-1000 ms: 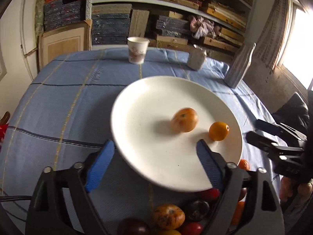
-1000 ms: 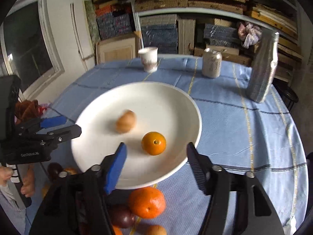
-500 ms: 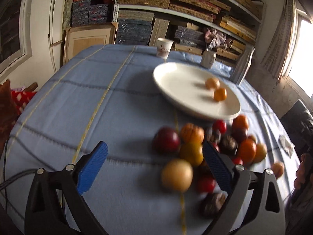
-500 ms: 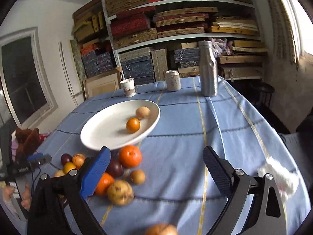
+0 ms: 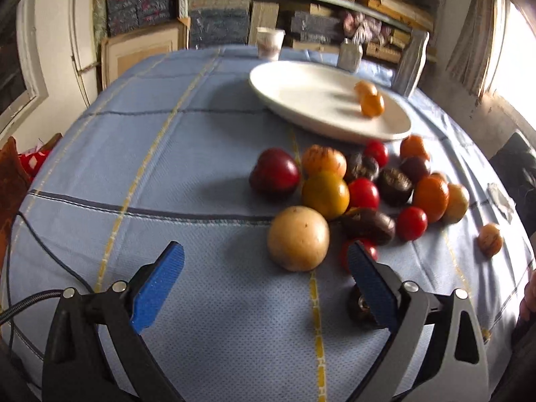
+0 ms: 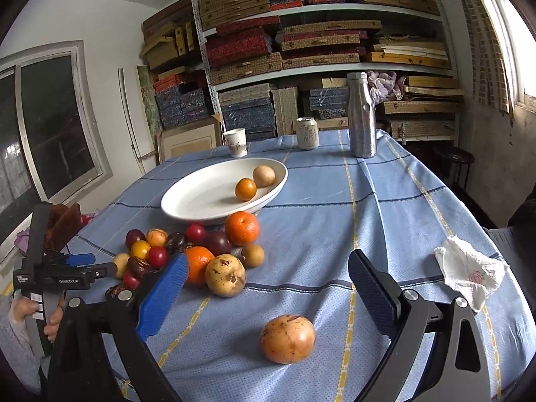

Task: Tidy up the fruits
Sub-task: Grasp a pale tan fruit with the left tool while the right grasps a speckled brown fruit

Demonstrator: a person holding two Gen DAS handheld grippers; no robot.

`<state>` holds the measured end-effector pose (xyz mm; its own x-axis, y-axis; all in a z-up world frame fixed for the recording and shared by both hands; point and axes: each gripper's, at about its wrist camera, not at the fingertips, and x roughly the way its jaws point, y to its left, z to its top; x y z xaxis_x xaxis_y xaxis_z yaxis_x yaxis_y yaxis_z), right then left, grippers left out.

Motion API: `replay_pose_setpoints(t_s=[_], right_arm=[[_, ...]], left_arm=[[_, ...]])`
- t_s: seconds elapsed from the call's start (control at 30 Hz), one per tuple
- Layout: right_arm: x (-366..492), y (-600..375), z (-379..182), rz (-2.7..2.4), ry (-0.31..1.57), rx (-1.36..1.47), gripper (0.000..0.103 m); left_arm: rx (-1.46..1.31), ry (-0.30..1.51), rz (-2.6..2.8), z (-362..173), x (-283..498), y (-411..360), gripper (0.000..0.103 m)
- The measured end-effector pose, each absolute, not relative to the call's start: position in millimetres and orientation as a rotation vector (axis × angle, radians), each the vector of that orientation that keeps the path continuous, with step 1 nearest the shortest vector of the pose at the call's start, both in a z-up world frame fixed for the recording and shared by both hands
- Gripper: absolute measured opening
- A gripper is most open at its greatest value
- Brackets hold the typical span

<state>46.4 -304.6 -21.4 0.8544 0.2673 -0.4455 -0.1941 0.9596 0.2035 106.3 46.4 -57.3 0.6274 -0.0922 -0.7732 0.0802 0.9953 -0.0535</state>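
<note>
Counter (image 6: pixel 402 207) under a blue checked cloth, shelves of stacked boxes (image 6: pixel 301 43) behind. White plate (image 6: pixel 201 197) toward the far side, holding one orange (image 6: pixel 245 189) and one tan fruit (image 6: pixel 263 176). Metal bottle (image 6: pixel 361 115), can (image 6: pixel 307 133) and paper cup (image 6: pixel 236 142) stand beyond it. Pile of mixed fruit (image 5: pixel 361 187) lies on the cloth just before the plate. Left tool (image 5: pixel 264 284): jaws spread wide, nothing between them. Right tool (image 6: pixel 268 294): jaws spread, just opened further, a lone speckled fruit (image 6: pixel 288 338) on the cloth between them, untouched. Crumpled tissue (image 6: pixel 469 273) at right.
</note>
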Motion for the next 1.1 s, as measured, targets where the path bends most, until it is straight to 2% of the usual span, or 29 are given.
replay_pose_setpoints(t_s=[0.2,0.43,0.73,0.83,0.9,1.03,1.1], right_arm=[[44,-304,-23,0.253,0.492,0.151,0.097],[41,-307,-23,0.25,0.495,0.166,0.097],[33,-304,-35,0.267,0.623,0.088,0.095],[28,-299,-47,0.248,0.672,0.022,0.091],[28,-296,-56,0.245,0.718,-0.018,0.073],[34,-294,-58,0.227,0.744,-0.02,0.07],[37,-293,-59,0.232,0.751,-0.018,0.065]], left_arm=[[0.059,0.91,-0.081,-61,115,35,0.096],[0.061,0.892,0.095,-58,119,69,0.097],[0.1,0.896,-0.004,-58,125,54,0.097],[0.093,0.923,-0.022,-64,128,52,0.097],[0.078,0.94,-0.034,-66,131,52,0.097],[0.059,0.965,-0.036,-71,133,53,0.097],[0.051,0.967,-0.039,-71,133,54,0.097]])
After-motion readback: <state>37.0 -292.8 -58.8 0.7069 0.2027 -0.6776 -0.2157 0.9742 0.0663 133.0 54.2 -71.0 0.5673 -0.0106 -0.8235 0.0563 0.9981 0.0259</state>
